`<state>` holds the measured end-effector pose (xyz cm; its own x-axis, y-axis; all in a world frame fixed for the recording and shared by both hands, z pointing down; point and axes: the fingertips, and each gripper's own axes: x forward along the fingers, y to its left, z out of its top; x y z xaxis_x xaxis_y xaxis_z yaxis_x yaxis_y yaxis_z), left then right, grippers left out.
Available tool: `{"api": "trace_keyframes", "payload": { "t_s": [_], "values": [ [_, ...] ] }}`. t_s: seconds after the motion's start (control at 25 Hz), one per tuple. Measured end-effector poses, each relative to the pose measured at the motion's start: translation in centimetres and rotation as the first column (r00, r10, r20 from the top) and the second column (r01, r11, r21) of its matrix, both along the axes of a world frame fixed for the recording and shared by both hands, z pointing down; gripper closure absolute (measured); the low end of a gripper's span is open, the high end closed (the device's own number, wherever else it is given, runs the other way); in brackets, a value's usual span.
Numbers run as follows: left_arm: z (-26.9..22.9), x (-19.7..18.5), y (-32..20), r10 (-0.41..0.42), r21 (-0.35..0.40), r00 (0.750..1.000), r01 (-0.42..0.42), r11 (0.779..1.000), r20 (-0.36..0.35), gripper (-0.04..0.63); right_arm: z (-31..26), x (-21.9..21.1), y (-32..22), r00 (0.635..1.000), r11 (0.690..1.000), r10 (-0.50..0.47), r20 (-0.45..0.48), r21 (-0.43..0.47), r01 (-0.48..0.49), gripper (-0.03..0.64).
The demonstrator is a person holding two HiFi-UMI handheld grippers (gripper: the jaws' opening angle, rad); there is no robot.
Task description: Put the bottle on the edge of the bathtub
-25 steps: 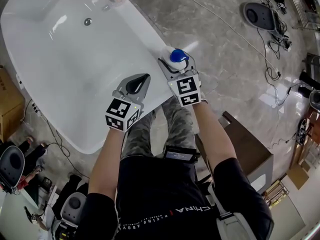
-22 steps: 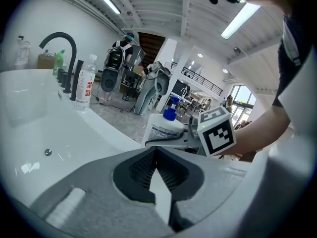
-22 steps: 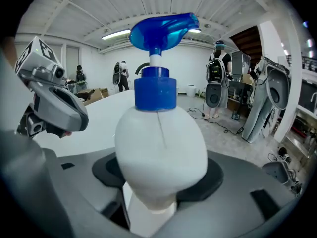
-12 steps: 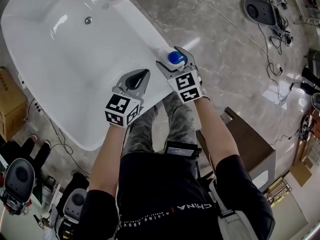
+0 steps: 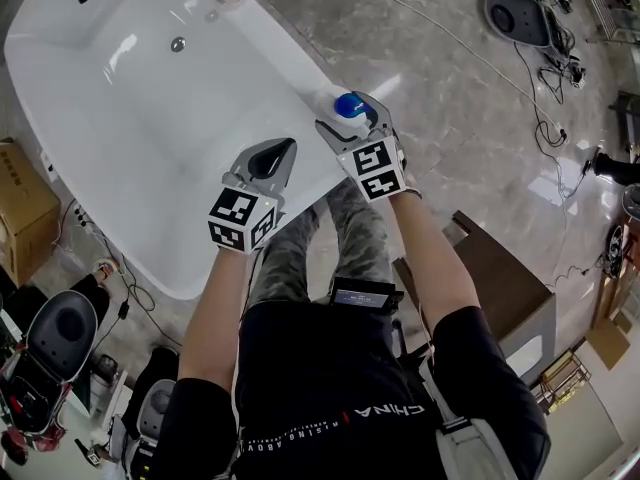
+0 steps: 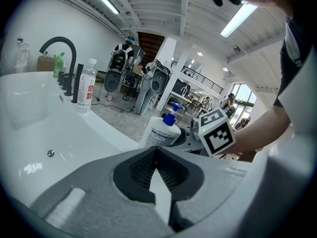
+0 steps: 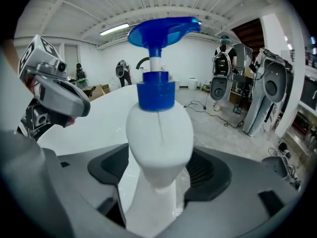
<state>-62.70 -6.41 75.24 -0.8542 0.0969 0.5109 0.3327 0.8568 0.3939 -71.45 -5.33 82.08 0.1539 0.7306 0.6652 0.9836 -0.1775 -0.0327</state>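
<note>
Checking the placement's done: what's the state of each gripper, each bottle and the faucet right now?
Pump bottle: upright on tub edge, not gripped.
Right gripper: open around it, fingers just been opening.
Left gripper: shut, empty.
Faucet: no water running.
Water bottle: upright beside it.

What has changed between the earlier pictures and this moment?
The jaws of the right gripper have just been opening and let go of the bottle, which stands between them on the bathtub edge. The left gripper stayed shut and empty; the bottle kept its place.
</note>
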Motion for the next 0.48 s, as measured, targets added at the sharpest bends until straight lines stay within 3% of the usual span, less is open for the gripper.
{"api": "trace_keyframes", "payload": {
  "t_s": [0.2,0.36,0.4,0.48],
  "values": [
    [-0.7,0.3,-0.2,0.014,-0.005,1.000,-0.014,1.000,-0.010,0.586,-1.1,-1.2,-1.3,0.999,0.999,0.037,0.006,0.018,-0.037,0.258],
    [-1.0,1.6,-0.7,0.035,0.003,0.999,-0.034,0.999,-0.042,0.586,-2.4,-1.8,-4.4,0.999,0.996,0.014,0.036,0.085,-0.017,0.259],
    [-1.2,2.0,-1.0,0.037,0.009,0.998,-0.036,0.999,-0.053,0.586,-3.0,-1.8,-5.3,0.999,0.994,0.006,0.038,0.107,-0.010,0.279],
    [-2.1,2.2,-1.6,0.047,0.015,0.997,-0.046,0.999,-0.067,0.586,-4.5,-2.0,-7.0,0.999,0.990,0.004,0.048,0.138,-0.011,0.394]
  ]
}}
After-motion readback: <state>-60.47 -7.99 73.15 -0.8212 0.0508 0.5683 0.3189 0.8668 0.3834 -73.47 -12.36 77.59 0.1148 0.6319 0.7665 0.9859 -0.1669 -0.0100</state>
